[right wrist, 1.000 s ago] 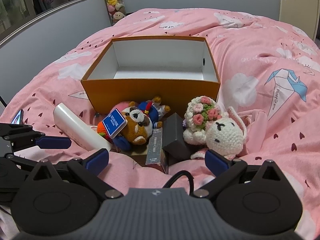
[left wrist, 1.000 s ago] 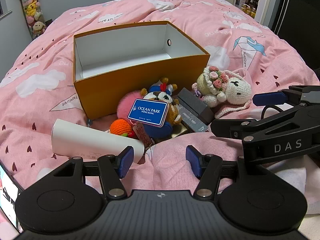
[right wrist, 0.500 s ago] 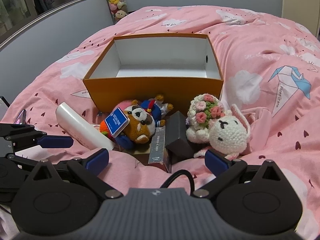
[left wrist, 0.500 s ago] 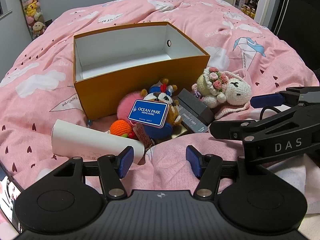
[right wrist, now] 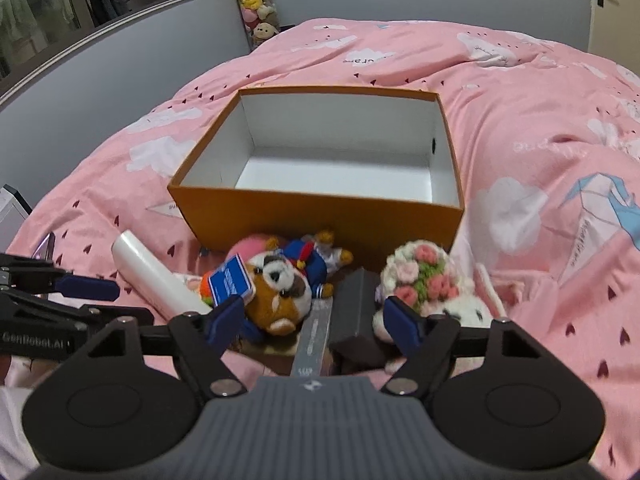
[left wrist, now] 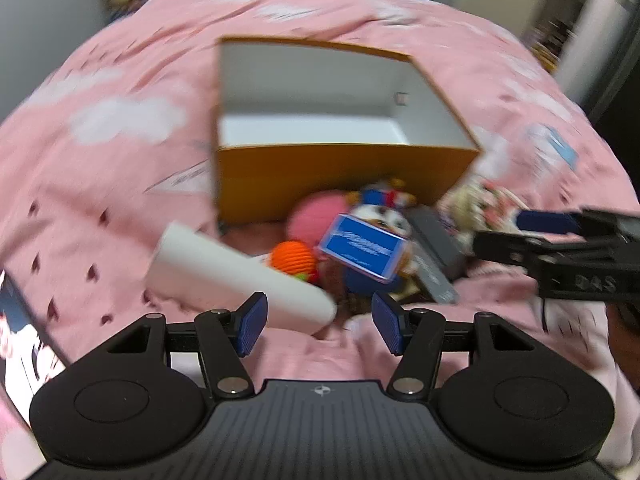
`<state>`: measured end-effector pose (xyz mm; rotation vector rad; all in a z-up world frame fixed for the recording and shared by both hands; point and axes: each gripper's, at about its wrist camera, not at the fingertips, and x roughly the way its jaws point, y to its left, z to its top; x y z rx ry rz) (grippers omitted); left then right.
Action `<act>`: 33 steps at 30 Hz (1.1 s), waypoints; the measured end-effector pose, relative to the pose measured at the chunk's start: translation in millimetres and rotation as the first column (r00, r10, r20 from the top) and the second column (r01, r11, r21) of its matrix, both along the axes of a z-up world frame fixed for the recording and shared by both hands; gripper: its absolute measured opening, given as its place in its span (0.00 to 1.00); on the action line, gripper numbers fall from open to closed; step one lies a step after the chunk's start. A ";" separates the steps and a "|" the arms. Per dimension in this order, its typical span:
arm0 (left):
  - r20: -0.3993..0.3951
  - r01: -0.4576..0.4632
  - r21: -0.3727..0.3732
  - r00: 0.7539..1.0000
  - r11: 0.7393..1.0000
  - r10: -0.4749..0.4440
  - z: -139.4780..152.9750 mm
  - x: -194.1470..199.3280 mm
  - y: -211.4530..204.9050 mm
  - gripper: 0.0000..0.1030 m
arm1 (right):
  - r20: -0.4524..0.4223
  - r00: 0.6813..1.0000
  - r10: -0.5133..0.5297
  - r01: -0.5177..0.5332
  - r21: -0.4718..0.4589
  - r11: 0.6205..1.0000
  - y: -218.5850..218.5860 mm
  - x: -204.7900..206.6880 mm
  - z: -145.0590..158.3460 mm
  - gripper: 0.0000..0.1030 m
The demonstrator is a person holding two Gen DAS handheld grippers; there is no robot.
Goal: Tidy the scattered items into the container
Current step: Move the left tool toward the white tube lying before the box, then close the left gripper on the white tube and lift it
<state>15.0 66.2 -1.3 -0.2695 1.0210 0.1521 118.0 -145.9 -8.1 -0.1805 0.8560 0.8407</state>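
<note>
An open orange box (right wrist: 320, 212) with a white inside stands on the pink bed; it also shows in the left wrist view (left wrist: 344, 168). In front of it lie a white tube (right wrist: 156, 276), a plush dog with a blue tag (right wrist: 280, 292), a dark grey box (right wrist: 356, 316), a crocheted bunny with flowers (right wrist: 424, 280) and an orange ball (left wrist: 294, 256). My right gripper (right wrist: 316, 316) is open and empty, low over the dog and dark box. My left gripper (left wrist: 318, 322) is open and empty, just short of the white tube (left wrist: 236, 280). That view is blurred.
The pink duvet (right wrist: 540, 140) covers the whole bed. A phone or tablet (left wrist: 20, 336) lies at the left edge. Stacked plush toys (right wrist: 256, 4) stand by the far wall. A door (right wrist: 612, 4) is at the back right.
Both grippers have moved forward and closer to the pile. The right gripper's fingers have narrowed somewhat and now sit over the dog and dark box. The left view has swung right and blurred.
</note>
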 end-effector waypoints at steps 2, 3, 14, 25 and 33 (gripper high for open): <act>-0.024 -0.096 -0.055 0.995 0.994 0.094 -4.7 3.8 16.8 0.66 | 0.010 1.000 0.005 -0.005 -0.002 1.000 4.8 6.1 -1.0 0.76; -0.038 -0.142 -0.078 0.990 0.987 0.139 -7.6 5.5 23.5 0.66 | 0.013 1.000 0.008 -0.008 -0.005 1.000 6.8 8.8 -2.0 0.76; -0.189 -0.485 -0.129 0.868 0.865 0.459 -32.8 35.5 53.9 0.67 | -0.020 1.000 0.020 -0.019 0.019 1.000 17.5 32.3 -17.9 0.80; -0.281 -0.577 -0.003 0.784 0.817 0.553 -59.1 62.8 49.8 0.67 | -0.031 0.999 0.016 -0.014 0.066 0.998 12.5 46.6 -24.9 0.82; -0.269 -0.599 -0.034 0.776 0.800 0.570 -62.4 57.8 58.3 0.62 | -0.037 0.996 0.076 -0.074 0.053 0.996 10.4 47.4 -25.5 0.76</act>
